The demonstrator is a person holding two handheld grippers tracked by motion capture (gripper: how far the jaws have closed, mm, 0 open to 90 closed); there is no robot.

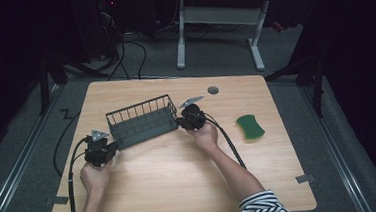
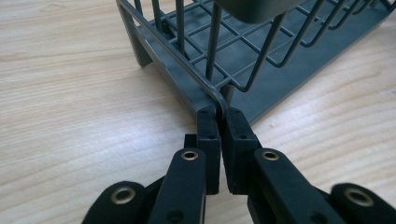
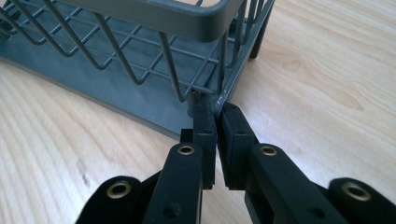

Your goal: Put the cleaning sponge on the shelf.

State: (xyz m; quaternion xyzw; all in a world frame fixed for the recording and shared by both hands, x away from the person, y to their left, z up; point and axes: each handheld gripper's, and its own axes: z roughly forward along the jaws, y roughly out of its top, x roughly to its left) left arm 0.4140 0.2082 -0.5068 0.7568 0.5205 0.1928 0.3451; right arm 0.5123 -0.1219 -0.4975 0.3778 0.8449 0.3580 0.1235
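Pale wood grain covers one table (image 1: 170, 172), and nearest the viewer in the high view two forearms come in from the bottom edge, one bare and one ending in a striped sleeve (image 1: 263, 208). Each of the two hands carries one gripper. On the left, the left gripper (image 1: 110, 150) sits at the near left corner of a single dark grey wire rack (image 1: 142, 121); in the left gripper view its two black jaws are clamped tight on the rack's lower corner wire (image 2: 219, 100), pads pressed against it with hardly any gap. On the other side, the right gripper (image 1: 181, 121) meets the rack's right end, and the right gripper view shows its two jaws pinched onto a thin upright wire (image 3: 219, 100) at that corner, just under the thick rounded top rim (image 3: 187, 18). So the rack is held at both ends, and it sits near the middle of the table, turned slightly askew, its flat base resting on the wood. Well apart to the right lies one green sponge (image 1: 250, 126). Farther back, one small grey round cap (image 1: 213, 89) is set in the tabletop near the rear edge. Beyond the table, on the dark floor, stand two white legs of another desk (image 1: 181, 36), with black cables (image 1: 132, 54) trailing beside them.
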